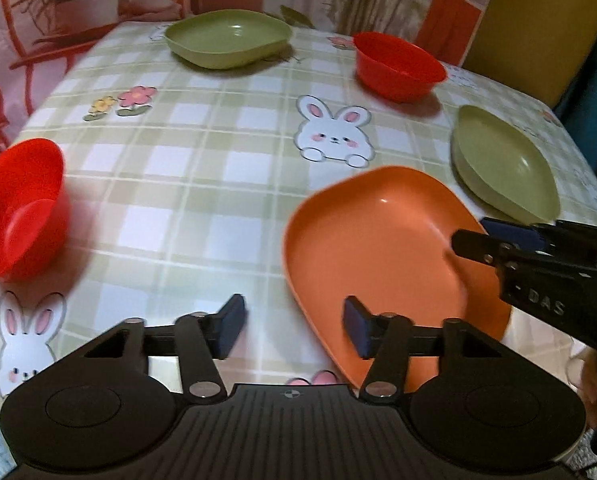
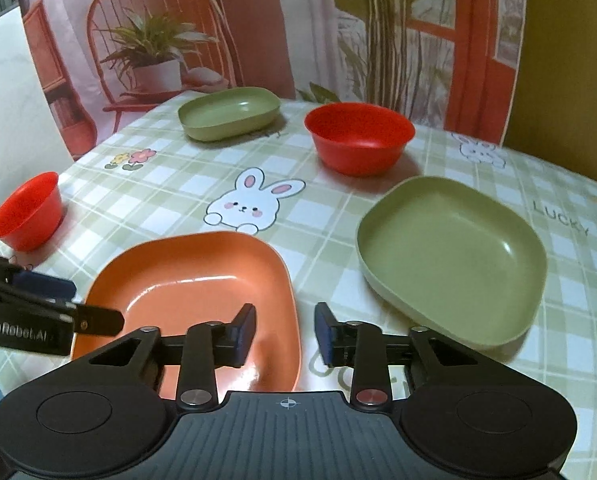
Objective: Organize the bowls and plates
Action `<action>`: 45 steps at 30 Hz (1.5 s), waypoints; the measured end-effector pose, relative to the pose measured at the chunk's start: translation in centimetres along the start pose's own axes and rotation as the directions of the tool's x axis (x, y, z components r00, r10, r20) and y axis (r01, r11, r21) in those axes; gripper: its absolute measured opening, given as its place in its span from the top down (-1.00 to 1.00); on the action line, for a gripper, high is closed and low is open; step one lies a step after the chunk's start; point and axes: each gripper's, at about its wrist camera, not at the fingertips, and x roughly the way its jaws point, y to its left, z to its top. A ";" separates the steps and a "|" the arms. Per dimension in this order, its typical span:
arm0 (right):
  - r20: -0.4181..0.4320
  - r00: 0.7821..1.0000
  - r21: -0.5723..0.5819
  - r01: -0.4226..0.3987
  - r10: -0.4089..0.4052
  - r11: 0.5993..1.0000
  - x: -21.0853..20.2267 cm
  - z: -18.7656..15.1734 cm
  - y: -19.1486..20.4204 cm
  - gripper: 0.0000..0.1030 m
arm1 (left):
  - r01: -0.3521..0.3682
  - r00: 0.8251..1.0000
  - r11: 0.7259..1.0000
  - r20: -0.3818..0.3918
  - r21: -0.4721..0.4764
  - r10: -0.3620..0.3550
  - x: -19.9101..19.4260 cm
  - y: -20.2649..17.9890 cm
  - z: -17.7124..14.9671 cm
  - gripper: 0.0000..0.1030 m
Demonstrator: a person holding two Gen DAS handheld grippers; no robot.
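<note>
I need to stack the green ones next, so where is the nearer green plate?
In the right wrist view the nearer green plastic plate lies right of the orange plate, just in front of the far red bowl.

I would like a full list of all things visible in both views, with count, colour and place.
orange plate: 1, orange, nearest, between both grippers
green plates: 2, green, one far, one near right
red bowls: 2, red, one far, one at left edge
tablecloth: 1, green check with rabbits, over the table
backdrop: 1, printed chair and plants, behind
left gripper: 1, black, jaws astride the orange plate's left rim
right gripper: 1, black, jaws astride its right rim
</note>
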 end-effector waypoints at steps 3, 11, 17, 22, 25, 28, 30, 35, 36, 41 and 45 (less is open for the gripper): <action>-0.001 1.000 0.015 0.000 0.000 1.000 0.2 -0.3 -0.3 0.61 | 0.018 1.000 1.000 0.001 0.020 -0.018 0.1 -0.6 -0.3 0.39; -0.004 1.000 0.043 -0.007 0.008 0.999 0.5 -0.9 -1.0 0.85 | 0.025 1.000 1.000 0.017 0.001 -0.025 0.0 -0.5 -0.7 0.69; -0.005 1.000 0.061 -0.026 0.027 0.998 0.3 -1.0 -1.1 0.91 | 0.022 0.999 1.000 0.031 0.003 -0.022 -0.2 -0.4 -0.2 0.71; 0.021 1.000 0.075 -0.023 0.021 0.997 -0.5 -0.5 -1.3 0.91 | 0.016 0.996 0.999 0.083 0.051 -0.020 -1.7 -1.1 1.3 0.71; 0.051 0.999 0.081 -0.016 0.012 0.997 -1.5 0.4 -1.4 0.91 | 0.005 0.992 0.997 0.122 0.076 -0.014 -2.9 -1.7 2.6 0.71; 0.089 0.996 0.092 -0.015 0.007 0.996 -2.7 1.7 -1.8 0.91 | 0.019 0.986 0.997 0.163 0.076 -0.031 -4.3 -2.0 4.1 0.71; 0.123 0.992 0.098 -0.009 -0.004 0.995 -3.6 2.7 -2.0 0.91 | 0.022 0.979 0.996 0.200 0.088 -0.039 -5.4 -2.4 5.2 0.71; 0.207 0.978 0.106 0.003 -0.025 0.994 -5.8 5.4 -2.7 0.91 | 0.013 0.963 0.991 0.264 0.130 -0.047 -7.5 -3.8 7.5 0.72; 0.224 0.974 0.107 0.007 -0.031 0.994 -6.3 5.8 -2.9 0.91 | 0.012 0.959 0.991 0.279 0.136 -0.049 -7.9 -4.0 8.0 0.72; 0.295 0.954 0.130 0.014 -0.052 0.991 -8.0 8.3 -3.8 0.91 | 0.004 0.940 0.986 0.337 0.164 -0.060 -9.5 -5.1 10.1 0.72; 0.345 0.935 0.141 0.041 -0.088 0.989 -8.9 9.8 -4.4 0.91 | 0.005 0.925 0.982 0.373 0.190 -0.077 -9.8 -6.2 12.1 0.72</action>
